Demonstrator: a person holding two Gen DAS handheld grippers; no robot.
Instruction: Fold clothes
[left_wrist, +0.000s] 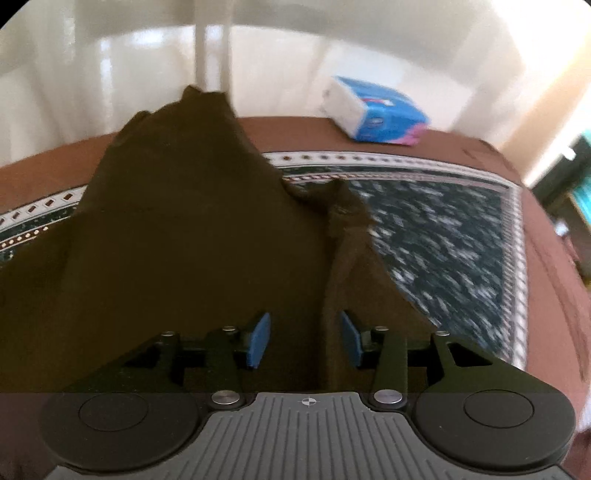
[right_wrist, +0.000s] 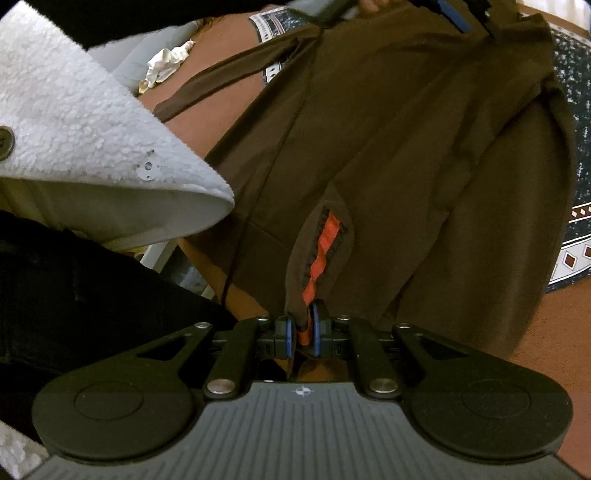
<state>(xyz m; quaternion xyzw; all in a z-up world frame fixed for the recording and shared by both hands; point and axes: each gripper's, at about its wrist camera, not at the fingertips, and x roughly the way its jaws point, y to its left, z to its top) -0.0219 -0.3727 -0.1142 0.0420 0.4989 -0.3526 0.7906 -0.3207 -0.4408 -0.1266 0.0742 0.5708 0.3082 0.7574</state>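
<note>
On the bed (left_wrist: 546, 206), my right hand-held gripper (right_wrist: 303, 332) pinches the brown garment (right_wrist: 406, 147); my left hand-held gripper (left_wrist: 304, 341) stands released around a fold.

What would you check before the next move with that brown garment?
1. Right tool clamped on the brown garment at its orange strip: ok.
2. Left tool gripping: not ok; pads apart, cloth loose between them.
3. Garment flat on the patterned cloth: not ok; bunched up.
4. Blue-and-white pack away from garment: ok.
5. Fleece sleeve off the garment: cannot tell.
</note>
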